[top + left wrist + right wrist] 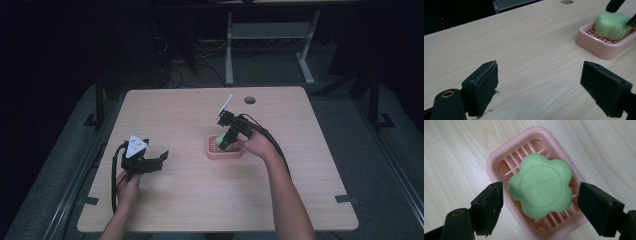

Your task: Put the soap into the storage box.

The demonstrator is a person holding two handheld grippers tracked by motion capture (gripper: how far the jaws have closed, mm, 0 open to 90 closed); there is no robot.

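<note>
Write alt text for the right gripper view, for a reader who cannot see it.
A green flower-shaped soap lies in a pink slatted soap dish on a pale wooden table. The right gripper has its two black jaws open on either side of the soap, not touching it.

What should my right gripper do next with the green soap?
Probably close the right gripper: its jaws stand open on either side of the green flower-shaped soap bar, not touching it. The bar lies in the pink slatted plastic soap dish. If it was just placed, lift away instead.
</note>
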